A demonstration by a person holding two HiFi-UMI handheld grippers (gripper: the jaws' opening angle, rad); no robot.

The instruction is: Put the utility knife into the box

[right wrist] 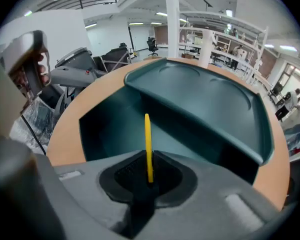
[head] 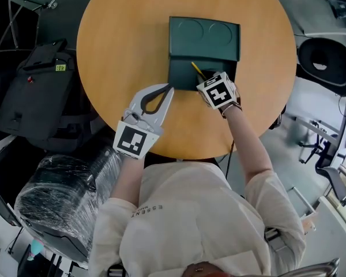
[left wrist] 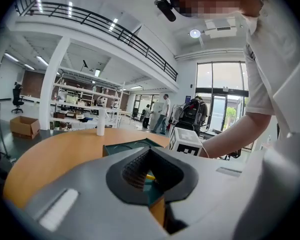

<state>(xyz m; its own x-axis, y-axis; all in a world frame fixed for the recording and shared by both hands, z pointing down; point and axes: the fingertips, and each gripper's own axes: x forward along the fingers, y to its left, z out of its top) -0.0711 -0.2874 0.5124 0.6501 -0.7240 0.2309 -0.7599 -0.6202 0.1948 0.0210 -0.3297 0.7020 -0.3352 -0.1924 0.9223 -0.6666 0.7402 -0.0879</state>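
The right gripper (right wrist: 148, 170) is clamped on the utility knife (right wrist: 148, 144): its dark pads press on the near end of the thin yellow body, and the rest sticks out straight ahead of the jaws. The gripper points steeply down, so the knife's free end hangs over the open compartment of the dark green box (right wrist: 102, 134). Its tip appears clear of the floor and walls, though the views do not settle how close it is. The left gripper (head: 168, 89) has its jaws together with nothing between them. Its tips sit at the box's near left corner, touching it or just beside it; which cannot be told. It looks placed to steady the box, not to carry anything.

Beyond the compartment, the lid (right wrist: 205, 104) stands swung back and open, with two round recesses showing on its inner face. The box sits near the middle of the round wooden table (head: 121, 51), and nothing else lies on the tabletop near it.

As for progress, the task seems close to its end: the knife is picked up, carried over and held above the opening, and the box is already open. What is left is to lower the knife into the compartment and open the right jaws so it lies on the floor of the box
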